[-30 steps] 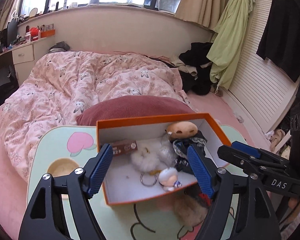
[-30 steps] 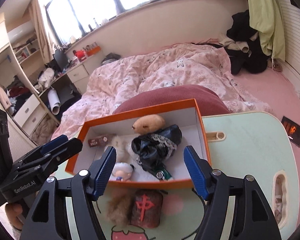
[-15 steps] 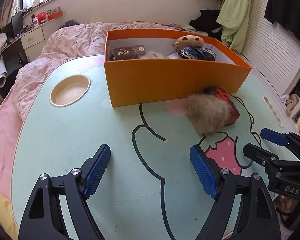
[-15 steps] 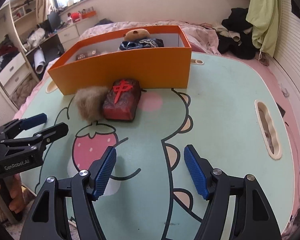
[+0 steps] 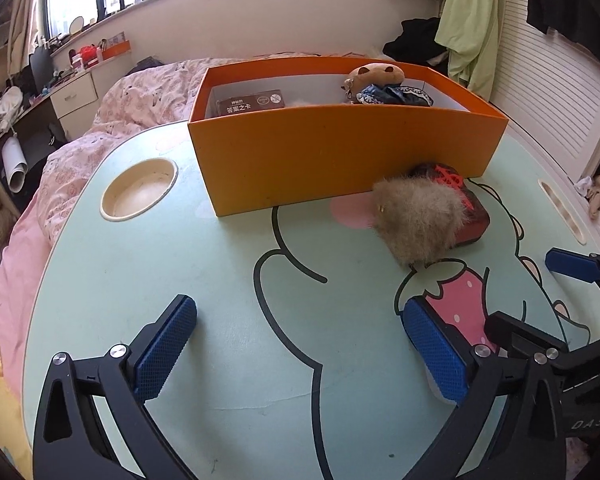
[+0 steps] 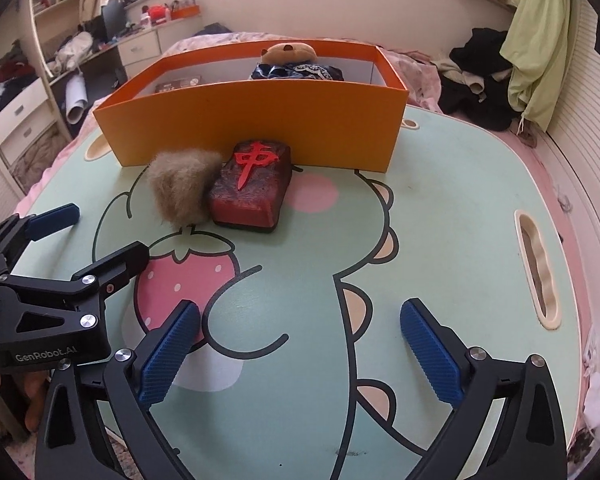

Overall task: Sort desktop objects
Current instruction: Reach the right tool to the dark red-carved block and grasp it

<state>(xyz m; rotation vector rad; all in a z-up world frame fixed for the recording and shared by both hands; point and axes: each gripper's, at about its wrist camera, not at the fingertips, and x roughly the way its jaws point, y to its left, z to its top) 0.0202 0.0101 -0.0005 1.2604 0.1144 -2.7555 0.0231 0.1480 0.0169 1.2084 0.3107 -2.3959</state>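
both hand-held grippers — left [image 5: 300,344], right [image 6: 300,344] — just opened wide, empty, near the orange box [image 6: 256,120], fur ball [image 6: 182,186] beside it.

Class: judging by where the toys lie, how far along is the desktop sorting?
Done: a plush toy and a card box lie in the orange box. In hand: nothing; left tongs and right tongs have just opened, empty. Left: the furry pompom and red tile on the table.
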